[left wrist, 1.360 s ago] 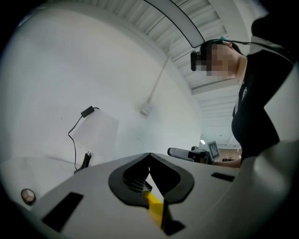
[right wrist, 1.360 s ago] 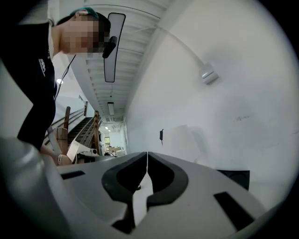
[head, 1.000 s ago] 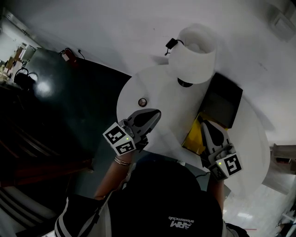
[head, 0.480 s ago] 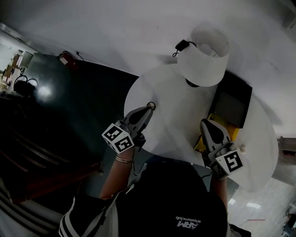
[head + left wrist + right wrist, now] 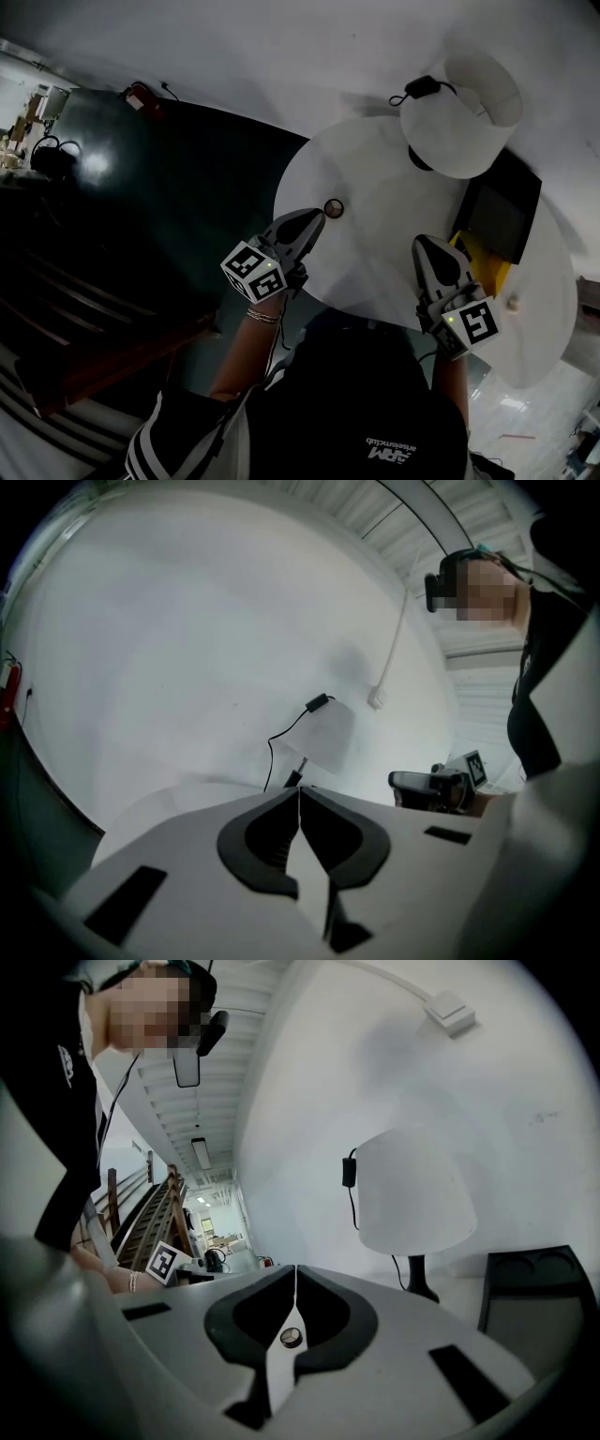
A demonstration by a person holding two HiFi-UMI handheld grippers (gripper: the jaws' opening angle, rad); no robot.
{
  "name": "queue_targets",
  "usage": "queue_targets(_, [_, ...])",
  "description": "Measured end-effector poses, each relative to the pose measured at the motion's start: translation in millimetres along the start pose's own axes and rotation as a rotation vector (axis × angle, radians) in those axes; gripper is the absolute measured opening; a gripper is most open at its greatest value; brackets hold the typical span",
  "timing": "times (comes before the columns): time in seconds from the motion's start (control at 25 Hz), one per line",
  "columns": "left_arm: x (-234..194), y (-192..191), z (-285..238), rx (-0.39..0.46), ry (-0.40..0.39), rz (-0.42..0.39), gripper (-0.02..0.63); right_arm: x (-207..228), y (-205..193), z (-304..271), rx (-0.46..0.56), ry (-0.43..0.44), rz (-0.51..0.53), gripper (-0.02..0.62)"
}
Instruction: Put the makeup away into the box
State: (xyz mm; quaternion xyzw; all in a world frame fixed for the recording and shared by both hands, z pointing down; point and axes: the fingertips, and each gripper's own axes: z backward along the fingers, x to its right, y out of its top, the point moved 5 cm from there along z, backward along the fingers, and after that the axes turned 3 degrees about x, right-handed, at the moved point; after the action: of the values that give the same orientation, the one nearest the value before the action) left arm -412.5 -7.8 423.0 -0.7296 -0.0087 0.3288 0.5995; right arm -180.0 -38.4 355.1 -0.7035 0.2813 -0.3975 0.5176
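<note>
Bare white-walled indoor hall, round white table (image 5: 375, 253), shaded table lamp (image 5: 461, 122), staircase (image 5: 145, 1211) beside a lit corridor (image 5: 214, 1232)

The round white table (image 5: 375, 253) looked smooth and matt, the white drum lampshade (image 5: 461, 117) matt like cloth, the square black box (image 5: 502, 214) dull, the small round compact (image 5: 333, 207) shiny at its rim

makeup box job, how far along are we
Barely begun. Done: nothing that shows; no makeup can be made out in the black box. In hand: nothing, the left gripper and right gripper both have jaws shut and empty. Left: a small round item lies on the white table.
</note>
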Motion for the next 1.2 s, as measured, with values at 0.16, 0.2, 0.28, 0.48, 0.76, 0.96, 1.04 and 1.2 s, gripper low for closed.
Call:
queue_targets(0.16, [-13, -7, 0, -0.068, -0.001, -0.036, 0.018, 2, -12, -21, -0.046, -0.020, -0.024, 0.021])
queue_targets(0.2, [-16, -10, -1, -0.086, -0.003, -0.044, 0.018, 1, -14, -26, -0.058, -0.014, -0.026, 0.021])
queue_targets(0.28, [-21, -16, -5, -0.112, -0.027, -0.042, 0.018, 1, -19, -32, -0.088, -0.003, -0.022, 0.021])
queue_targets(0.48, [-42, -32, -10, -0.208, -0.031, -0.060, 0.020, -1, -32, -54, -0.150, 0.020, -0.009, 0.021])
queue_targets(0.76, [-66, -48, -17, -0.303, 0.037, -0.078, 0.020, 7, -44, -79, -0.208, 0.040, -0.011, 0.021])
queue_targets(0.96, [-79, -59, -25, -0.358, 0.044, -0.059, 0.020, 12, -52, -89, -0.236, 0.052, -0.020, 0.021])
queue_targets(1.04, [-80, -64, -30, -0.390, 0.028, -0.076, 0.021, 14, -54, -93, -0.252, 0.047, -0.023, 0.021])
queue_targets(1.2, [-81, -74, -36, -0.448, 0.011, -0.152, 0.124, 13, -58, -101, -0.270, 0.048, -0.039, 0.021])
